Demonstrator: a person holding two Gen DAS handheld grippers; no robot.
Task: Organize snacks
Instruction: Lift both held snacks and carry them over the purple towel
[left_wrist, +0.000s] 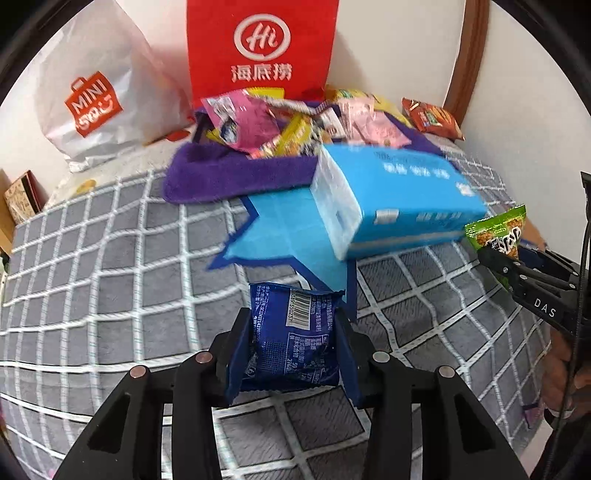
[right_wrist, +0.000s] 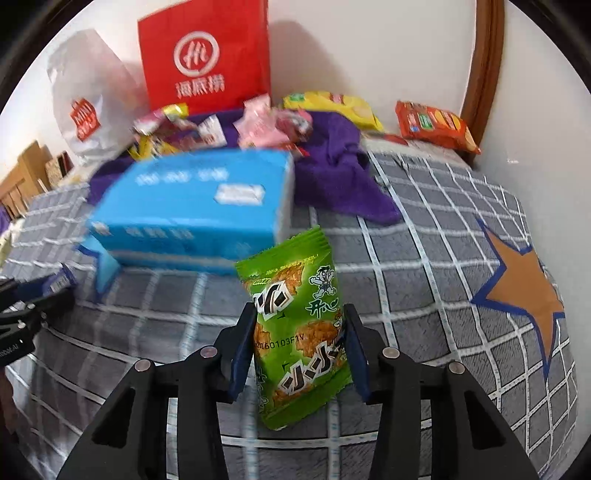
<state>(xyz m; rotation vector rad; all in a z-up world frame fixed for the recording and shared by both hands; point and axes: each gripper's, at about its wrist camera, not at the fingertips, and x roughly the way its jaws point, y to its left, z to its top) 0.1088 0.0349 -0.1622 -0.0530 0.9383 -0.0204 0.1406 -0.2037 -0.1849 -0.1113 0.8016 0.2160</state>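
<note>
My left gripper (left_wrist: 293, 325) is shut on a dark blue snack packet (left_wrist: 293, 339), barcode side up, held above the checked bedspread. My right gripper (right_wrist: 299, 325) is shut on a green snack packet (right_wrist: 295, 325), its pads pressing both sides. That green packet (left_wrist: 496, 232) and the right gripper's fingers (left_wrist: 517, 273) also show at the right edge of the left wrist view. A pile of loose snacks (left_wrist: 288, 125) lies on a purple towel (left_wrist: 236, 173) at the back. A light blue tissue pack (left_wrist: 391, 203) lies in front of the pile.
A red paper bag (left_wrist: 258, 48) and a white shopping bag (left_wrist: 92, 99) stand against the wall. A yellow chip bag (right_wrist: 332, 107) and an orange cracker pack (right_wrist: 436, 125) lie at the back right. The grey checked bedspread (right_wrist: 424, 288) carries star patches (right_wrist: 528, 291).
</note>
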